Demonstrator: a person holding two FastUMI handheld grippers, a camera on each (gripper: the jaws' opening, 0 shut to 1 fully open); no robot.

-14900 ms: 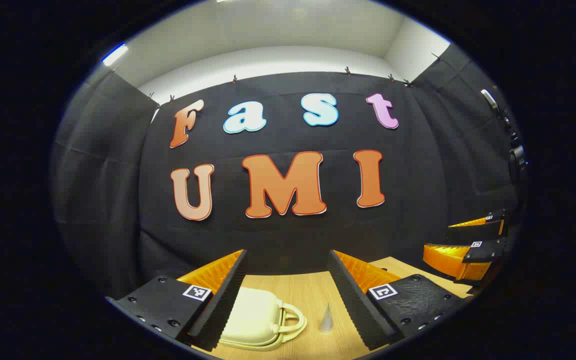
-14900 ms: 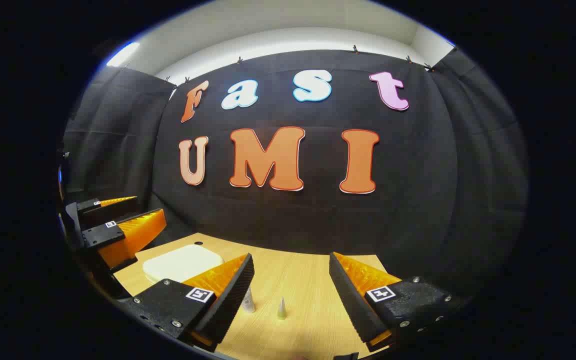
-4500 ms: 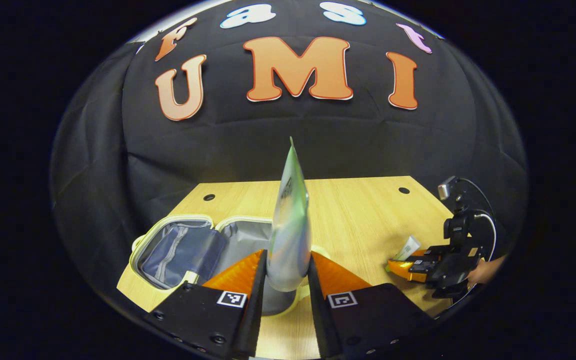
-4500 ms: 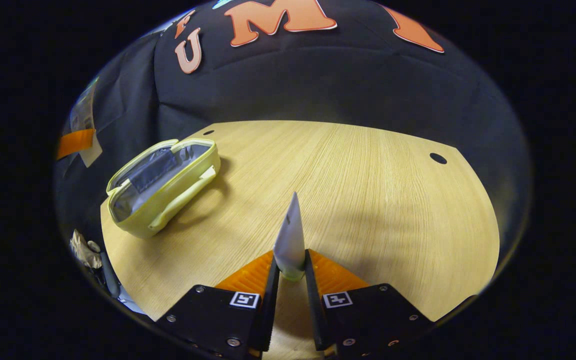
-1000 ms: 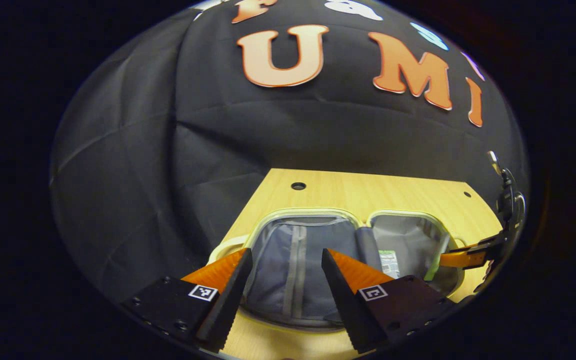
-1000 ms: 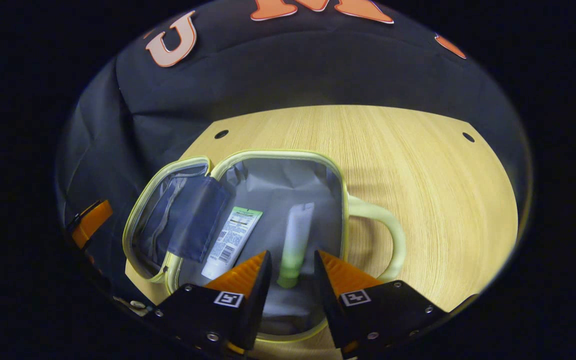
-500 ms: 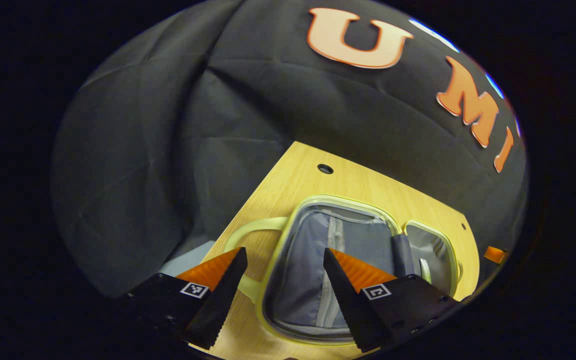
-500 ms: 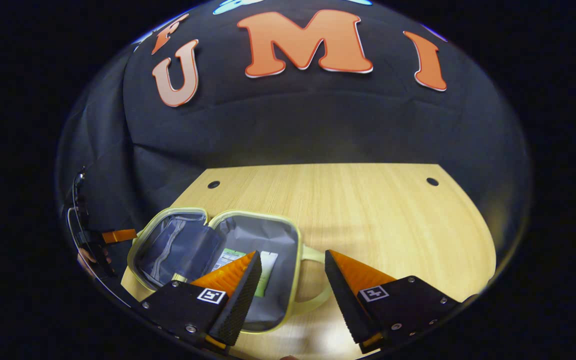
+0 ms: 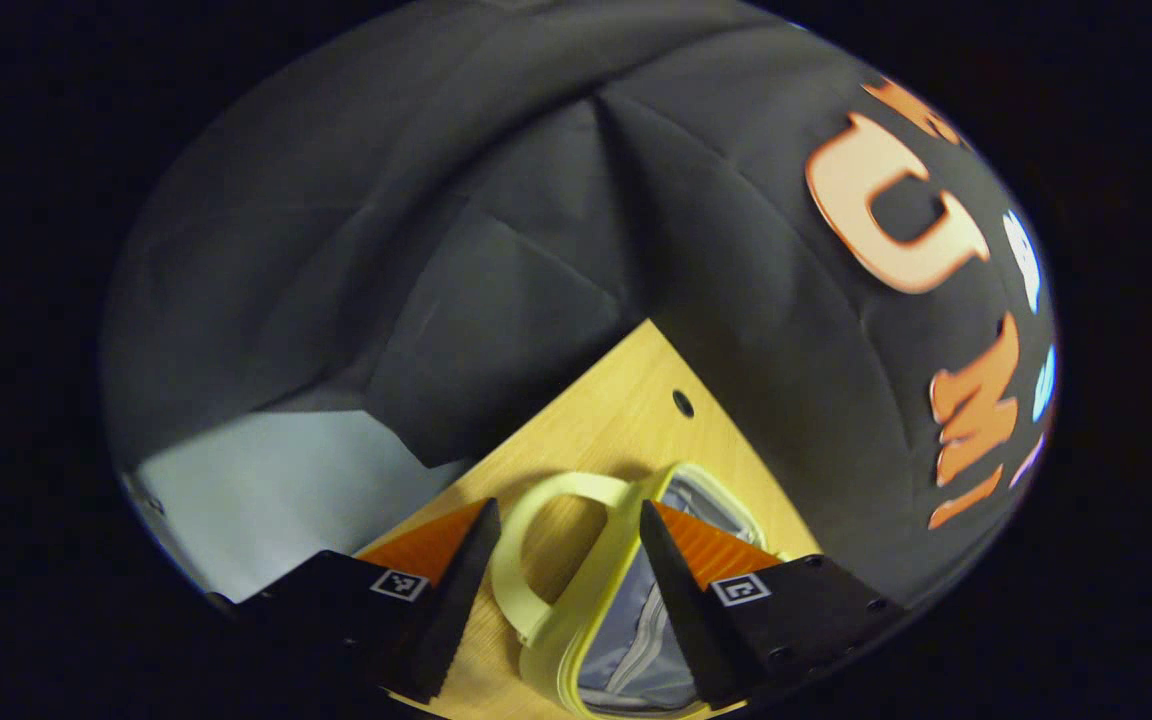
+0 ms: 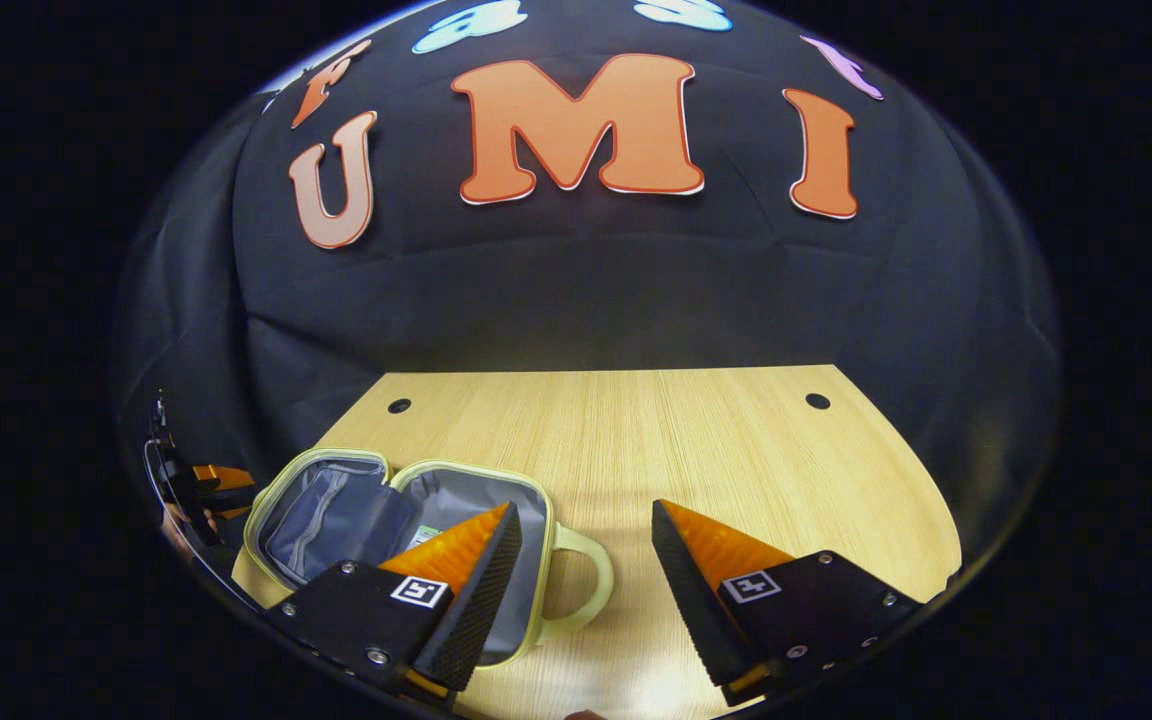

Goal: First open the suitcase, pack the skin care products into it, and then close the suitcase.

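I am holding my left gripper (image 9: 561, 560) wide open and empty, its fingers straddling the pale yellow handle (image 9: 536, 540) on the lid half of the suitcase (image 9: 626, 640); neither finger is touching the handle as far as I can tell. In the right gripper view, my right gripper (image 10: 581, 560) is also gaping wide with nothing in it, hanging above the table (image 10: 696, 440) just beside the other handle (image 10: 586, 580). The suitcase is lying flat, both halves spread open near the table's left edge, and a tube (image 10: 423, 535) is peeking out of the grey lining behind my right finger. Packing looks done to me, so closing is what I am lining up. I am judging the case light and soft-sided, with a stiffer rim; the looped handle seems the safest grip for swinging the lid over. The zip pocket is sagging, so the fabric may snag in the seam.
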